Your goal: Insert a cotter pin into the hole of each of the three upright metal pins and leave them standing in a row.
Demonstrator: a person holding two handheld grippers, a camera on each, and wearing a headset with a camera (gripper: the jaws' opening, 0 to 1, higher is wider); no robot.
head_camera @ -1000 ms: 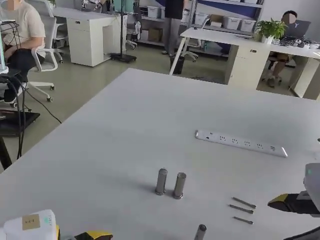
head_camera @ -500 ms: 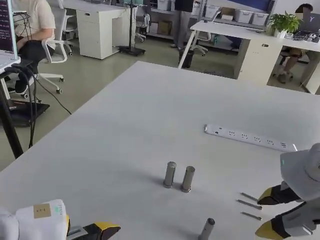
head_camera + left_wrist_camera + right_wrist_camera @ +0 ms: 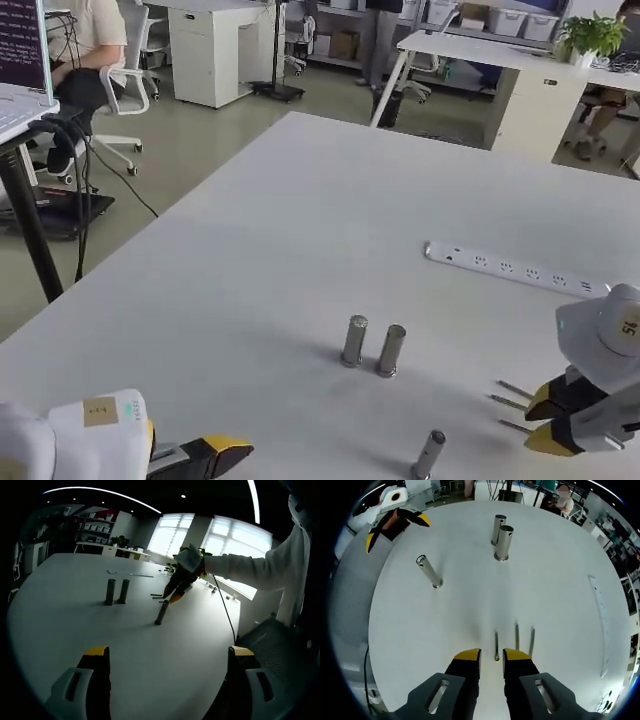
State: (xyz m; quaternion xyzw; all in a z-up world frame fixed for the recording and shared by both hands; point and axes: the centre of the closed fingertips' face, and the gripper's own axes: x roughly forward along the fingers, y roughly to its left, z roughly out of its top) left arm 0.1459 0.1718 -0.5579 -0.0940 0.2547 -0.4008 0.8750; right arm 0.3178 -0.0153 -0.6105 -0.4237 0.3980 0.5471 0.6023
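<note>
White table (image 3: pixel 250 250) spreads under me, and three little cotter pins (image 3: pixel 516 635) lie flat side by side just ahead of my right tongs (image 3: pixel 491 655), which are open only a little and hold nothing, while my left tongs (image 3: pixel 167 652) are wide open and empty. I think these cotter pins are light, thin and stiff and may slide on the smooth top, so I would pinch one across its middle. Their long way runs the same way my right tongs point, and the metal pins (image 3: pixel 504 542) stand farther off, two close together and one apart.
</note>
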